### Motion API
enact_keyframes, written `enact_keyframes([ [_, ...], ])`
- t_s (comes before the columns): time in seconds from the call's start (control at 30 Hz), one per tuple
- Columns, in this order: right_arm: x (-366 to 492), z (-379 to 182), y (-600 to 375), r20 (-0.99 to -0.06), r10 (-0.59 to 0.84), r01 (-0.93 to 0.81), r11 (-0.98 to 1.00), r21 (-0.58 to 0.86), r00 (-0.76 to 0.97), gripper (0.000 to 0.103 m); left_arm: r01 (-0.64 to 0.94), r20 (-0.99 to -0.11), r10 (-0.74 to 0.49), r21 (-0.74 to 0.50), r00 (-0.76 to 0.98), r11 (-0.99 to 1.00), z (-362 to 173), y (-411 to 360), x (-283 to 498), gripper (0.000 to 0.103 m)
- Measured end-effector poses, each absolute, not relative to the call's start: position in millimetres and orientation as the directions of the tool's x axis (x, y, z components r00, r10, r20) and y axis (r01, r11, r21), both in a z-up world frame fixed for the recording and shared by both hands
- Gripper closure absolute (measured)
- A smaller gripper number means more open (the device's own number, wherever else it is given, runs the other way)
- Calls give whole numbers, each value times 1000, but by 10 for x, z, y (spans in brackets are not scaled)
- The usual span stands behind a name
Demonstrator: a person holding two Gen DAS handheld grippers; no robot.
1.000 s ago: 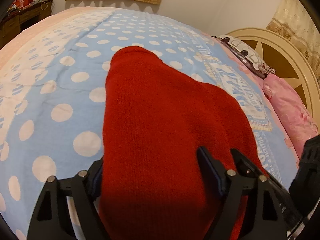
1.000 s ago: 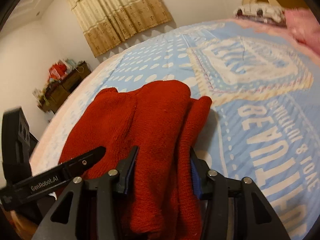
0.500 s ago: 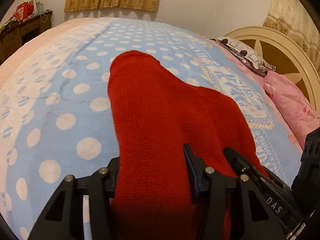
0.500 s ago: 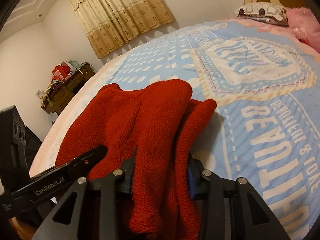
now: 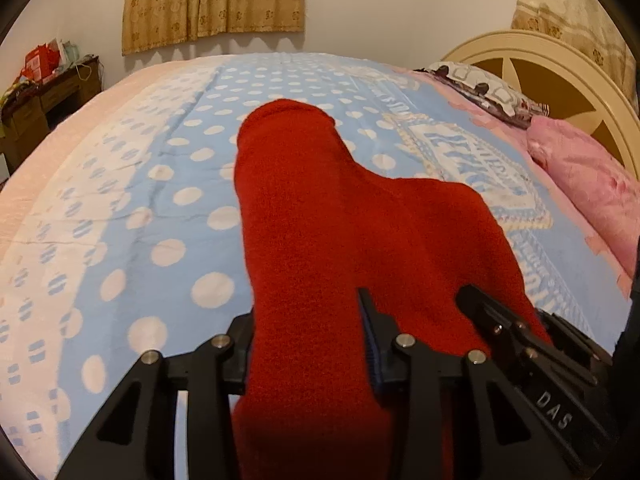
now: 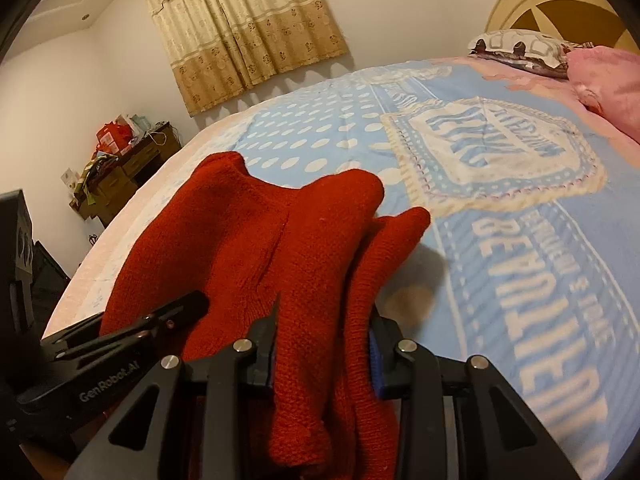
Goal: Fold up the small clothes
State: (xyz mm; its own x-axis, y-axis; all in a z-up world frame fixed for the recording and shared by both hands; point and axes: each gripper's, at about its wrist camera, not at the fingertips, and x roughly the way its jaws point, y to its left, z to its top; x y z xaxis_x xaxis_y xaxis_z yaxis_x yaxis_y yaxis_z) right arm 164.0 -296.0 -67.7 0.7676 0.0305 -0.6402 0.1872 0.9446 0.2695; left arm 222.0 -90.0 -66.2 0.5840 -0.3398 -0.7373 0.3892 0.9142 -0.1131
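A red knitted garment (image 5: 344,240) lies on the blue polka-dot bedspread (image 5: 160,200), its near edge bunched up. My left gripper (image 5: 308,344) is shut on the garment's near edge, the cloth pinched between its fingers. My right gripper (image 6: 324,344) is shut on the same garment (image 6: 280,240) at another part of the near edge, with folds hanging down between its fingers. The right gripper also shows in the left wrist view (image 5: 532,344), and the left gripper shows in the right wrist view (image 6: 120,340). The far end of the garment rests on the bed.
A cream headboard (image 5: 560,76), a patterned pillow (image 5: 480,88) and a pink pillow (image 5: 592,176) are at the right. A cluttered dark wooden desk (image 5: 44,92) stands at the far left by the wall. Curtains (image 5: 212,0) hang behind the bed.
Both grippers have closed further on the garment's near edge. Both views have tipped up a little, so more of the wall and curtains shows.
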Motion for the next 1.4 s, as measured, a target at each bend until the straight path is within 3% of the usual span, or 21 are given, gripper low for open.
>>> enact_keyframes([
  [0.23, 1361, -581, -2800, -614, 64, 188, 922, 337, 787, 69, 396, -740, -327, -90, 587, 914, -595, -751, 2033, 63],
  [1.4, 1096, -480, -1798, -600, 182, 70, 926, 371, 779, 70, 291, -724, -234, -47, 649, 956, -515, 219, 1628, 64],
])
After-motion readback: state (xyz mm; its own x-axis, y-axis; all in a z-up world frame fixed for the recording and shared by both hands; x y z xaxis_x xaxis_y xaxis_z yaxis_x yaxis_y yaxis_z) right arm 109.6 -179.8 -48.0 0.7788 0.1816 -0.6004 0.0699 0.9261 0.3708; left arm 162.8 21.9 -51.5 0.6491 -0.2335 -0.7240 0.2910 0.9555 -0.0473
